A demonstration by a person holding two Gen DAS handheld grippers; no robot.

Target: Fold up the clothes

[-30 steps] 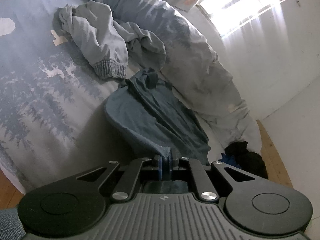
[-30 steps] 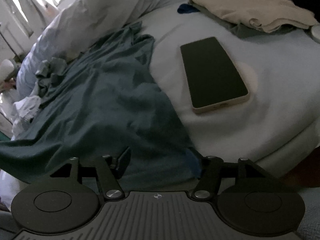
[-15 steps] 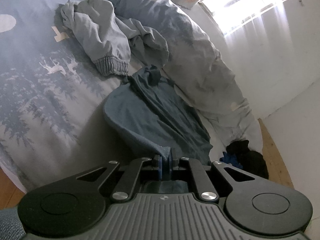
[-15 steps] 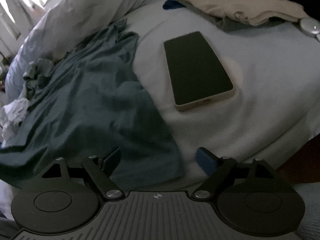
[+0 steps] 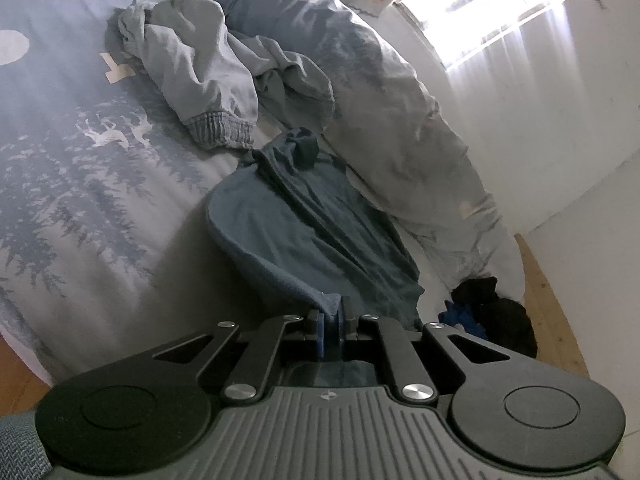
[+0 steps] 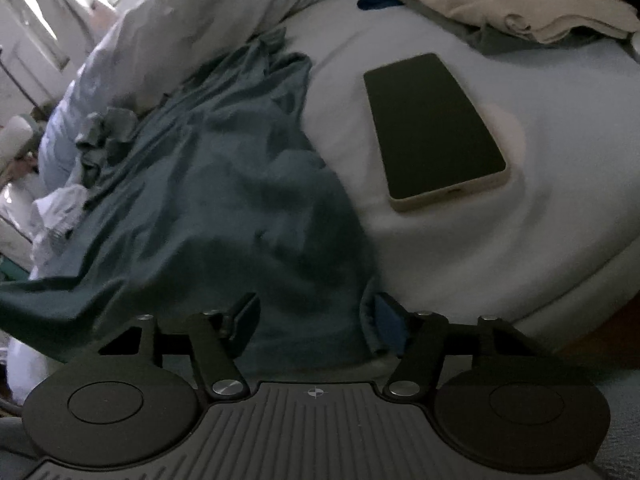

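Note:
A dark teal garment [image 5: 316, 232] lies crumpled on the bed, stretching from the near edge toward the rolled duvet. My left gripper [image 5: 330, 312] is shut on a corner of its near hem, which lifts up off the sheet. In the right wrist view the same teal garment [image 6: 224, 200] spreads across the left half of the bed. My right gripper [image 6: 316, 312] is open, its fingers straddling the garment's near edge, with cloth lying between them.
A pale grey garment [image 5: 200, 68] is heaped further back on the patterned sheet [image 5: 80, 152]. A rolled duvet [image 5: 400, 120] runs along the far side. A phone [image 6: 432, 128] lies face up to the right of the teal garment. Folded beige clothes [image 6: 512, 4] sit behind it. Dark clothes [image 5: 492, 312] lie near the bed's end.
My right gripper has shifted over the teal garment's near edge, which now lies between its open fingers. The left gripper keeps its hold and has barely moved.

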